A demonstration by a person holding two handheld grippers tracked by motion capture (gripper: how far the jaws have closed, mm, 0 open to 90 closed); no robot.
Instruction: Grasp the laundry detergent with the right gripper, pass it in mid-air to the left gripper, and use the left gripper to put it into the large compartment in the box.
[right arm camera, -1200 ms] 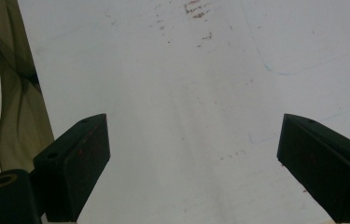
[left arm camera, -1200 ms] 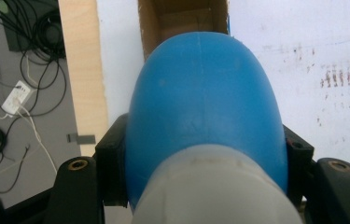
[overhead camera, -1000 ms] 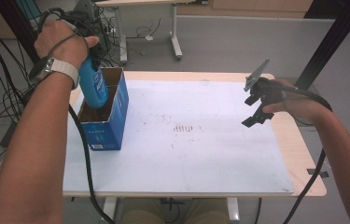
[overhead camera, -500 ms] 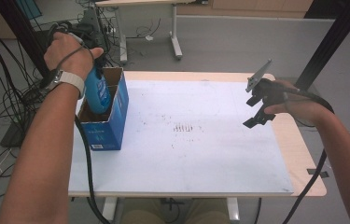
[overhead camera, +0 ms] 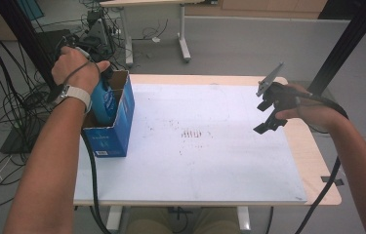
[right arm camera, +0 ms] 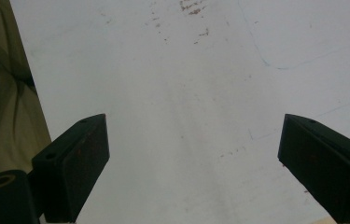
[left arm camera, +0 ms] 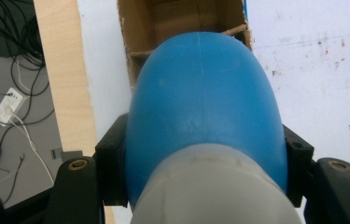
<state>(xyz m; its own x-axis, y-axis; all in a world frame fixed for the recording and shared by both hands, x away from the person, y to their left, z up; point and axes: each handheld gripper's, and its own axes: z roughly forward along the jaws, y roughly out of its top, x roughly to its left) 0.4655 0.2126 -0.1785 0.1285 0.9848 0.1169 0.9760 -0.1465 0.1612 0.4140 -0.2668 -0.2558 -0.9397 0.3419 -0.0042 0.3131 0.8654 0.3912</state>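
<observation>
A blue bottle [overhead camera: 103, 103] with a pale grey cap stands upside down, its rounded base sunk into an open blue cardboard box [overhead camera: 114, 134] at the table's left edge. My left gripper [overhead camera: 100, 80] is shut on the bottle, mostly hidden under the hand. In the left gripper view the black jaws of the left gripper [left arm camera: 205, 161] clamp both sides of the bottle [left arm camera: 200, 93] above the box's brown inside [left arm camera: 182, 18]. My right gripper [overhead camera: 268, 116] hovers over the table's right side, open and holding nothing. In the right gripper view the right gripper [right arm camera: 191, 163] has its jaws wide apart over bare white sheet.
A white sheet [overhead camera: 210, 161] with reddish-brown specks covers most of the wooden table [overhead camera: 317, 170]. Cables [overhead camera: 5, 112] lie on the floor at the left. Another table's leg [overhead camera: 183, 34] stands behind. A black post [overhead camera: 341, 44] rises at the far right.
My left hand has come down, lowering the blue bottle deeper into the box. The right hand and its gripper have kept still.
</observation>
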